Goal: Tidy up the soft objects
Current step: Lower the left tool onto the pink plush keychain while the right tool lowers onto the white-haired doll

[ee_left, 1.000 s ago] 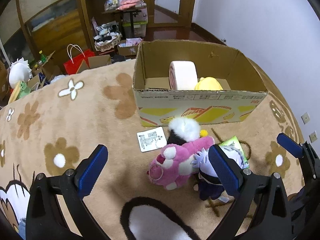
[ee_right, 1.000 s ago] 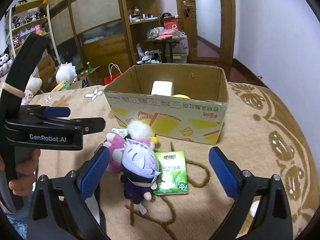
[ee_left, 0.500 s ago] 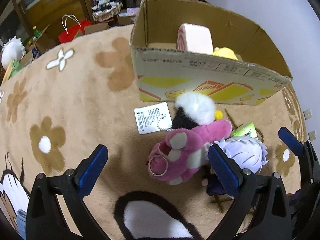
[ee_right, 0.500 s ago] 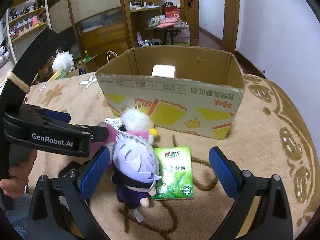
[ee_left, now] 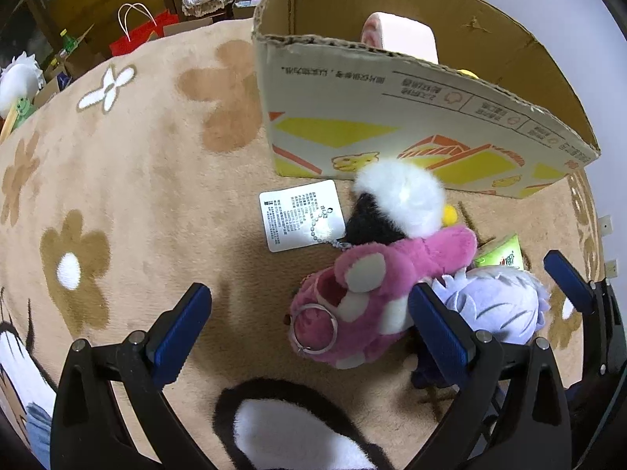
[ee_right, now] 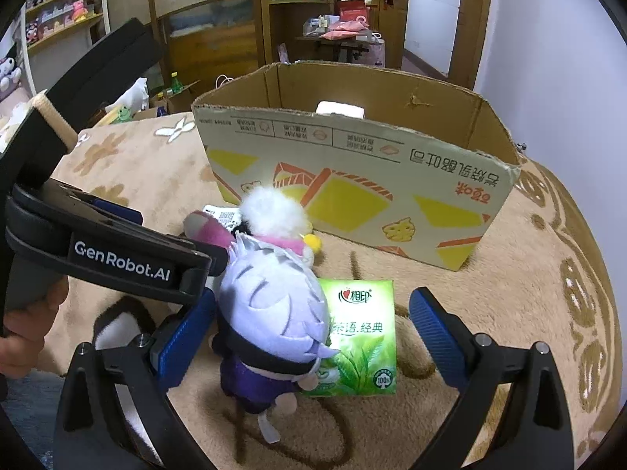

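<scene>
Plush toys lie in a small heap on the tan rug (ee_left: 129, 180), just in front of the cardboard box (ee_left: 392, 109): a pink bear plush (ee_left: 376, 305) with a metal key ring (ee_left: 315, 327) and a white paper tag (ee_left: 301, 215) on a bead chain, a white-and-black fluffy toy (ee_left: 395, 199) touching it on the box side, and a lilac-haired doll (ee_right: 270, 313) pressed against the bear's right. A green tissue pack (ee_right: 360, 337) lies flat under the doll's edge. Inside the box a pink-and-white roll cushion (ee_left: 399, 35) and something yellow already sit

The left gripper (ee_left: 309, 329) is spread wide with nothing between its pads, hovering over the pink bear; its right pad sits at the seam between bear and doll. The right gripper (ee_right: 313, 333) is equally wide and empty, framing the doll and tissue pack

The step in hand looks like a pick of the pink bear by the left tool. To do it well, I would shift left so both pads bracket the bear's body alone, keeping the right pad clear of the doll's hair. Closing across the plump middle, not on the ring or chain, should give a firm hold; the tag will likely trail, so lift high enough to clear the box wall
</scene>
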Demonstrator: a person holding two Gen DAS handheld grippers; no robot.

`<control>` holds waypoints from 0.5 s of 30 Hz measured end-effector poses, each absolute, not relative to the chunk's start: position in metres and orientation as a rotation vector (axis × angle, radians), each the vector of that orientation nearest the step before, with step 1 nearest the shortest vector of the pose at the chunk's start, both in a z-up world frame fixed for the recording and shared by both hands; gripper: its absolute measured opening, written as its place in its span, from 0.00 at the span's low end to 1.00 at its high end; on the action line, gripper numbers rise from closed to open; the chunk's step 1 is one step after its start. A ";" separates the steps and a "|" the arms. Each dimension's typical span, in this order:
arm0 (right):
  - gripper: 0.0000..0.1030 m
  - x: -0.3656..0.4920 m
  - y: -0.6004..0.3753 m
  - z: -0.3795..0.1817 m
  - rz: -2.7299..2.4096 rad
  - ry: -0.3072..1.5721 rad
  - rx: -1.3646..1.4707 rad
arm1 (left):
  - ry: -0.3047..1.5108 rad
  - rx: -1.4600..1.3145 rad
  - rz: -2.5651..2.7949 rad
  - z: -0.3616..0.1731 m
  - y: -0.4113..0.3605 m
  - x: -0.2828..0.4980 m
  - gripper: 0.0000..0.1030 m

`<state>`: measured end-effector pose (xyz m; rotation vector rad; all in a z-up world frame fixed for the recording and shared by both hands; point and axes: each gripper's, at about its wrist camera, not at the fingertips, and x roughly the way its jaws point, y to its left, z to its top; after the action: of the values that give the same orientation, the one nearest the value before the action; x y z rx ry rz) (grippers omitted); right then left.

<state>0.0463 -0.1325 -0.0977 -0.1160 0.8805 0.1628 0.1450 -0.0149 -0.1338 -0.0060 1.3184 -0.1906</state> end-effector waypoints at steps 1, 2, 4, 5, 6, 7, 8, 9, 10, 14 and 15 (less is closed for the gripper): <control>1.00 0.047 -0.133 -0.098 0.164 0.881 -0.113 | 1.320 -0.011 -0.191 -0.135 -0.014 0.146 0.97; 1.00 0.047 -0.133 -0.099 0.164 0.881 -0.110 | 1.321 -0.015 -0.191 -0.135 -0.014 0.149 0.97; 1.00 0.047 -0.132 -0.100 0.164 0.881 -0.107 | 1.322 -0.019 -0.191 -0.138 -0.013 0.149 0.97; 1.00 0.046 -0.132 -0.100 0.164 0.881 -0.106 | 1.324 -0.023 -0.192 -0.139 -0.013 0.150 0.97; 1.00 0.047 -0.132 -0.101 0.164 0.883 -0.103 | 1.324 -0.026 -0.192 -0.141 -0.012 0.150 0.97; 1.00 0.048 -0.131 -0.102 0.164 0.885 -0.100 | 1.324 -0.031 -0.191 -0.142 -0.011 0.152 0.97; 1.00 0.048 -0.131 -0.103 0.165 0.887 -0.099 | 1.325 -0.040 -0.191 -0.143 -0.010 0.153 0.97; 1.00 0.048 -0.131 -0.103 0.165 0.888 -0.101 | 1.326 -0.046 -0.190 -0.144 -0.010 0.154 0.97; 1.00 0.048 -0.130 -0.104 0.165 0.889 -0.103 | 1.326 -0.049 -0.191 -0.144 -0.010 0.153 0.97; 0.99 0.050 -0.128 -0.106 0.171 0.895 -0.108 | 1.318 -0.047 -0.191 -0.146 -0.009 0.152 0.97; 0.98 0.050 -0.127 -0.106 0.176 0.895 -0.109 | 1.316 -0.046 -0.192 -0.147 -0.008 0.151 0.96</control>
<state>0.0501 -0.1268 -0.1064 -0.1086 0.8954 0.1756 0.1512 -0.0085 -0.1466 -0.0456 1.3159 -0.1920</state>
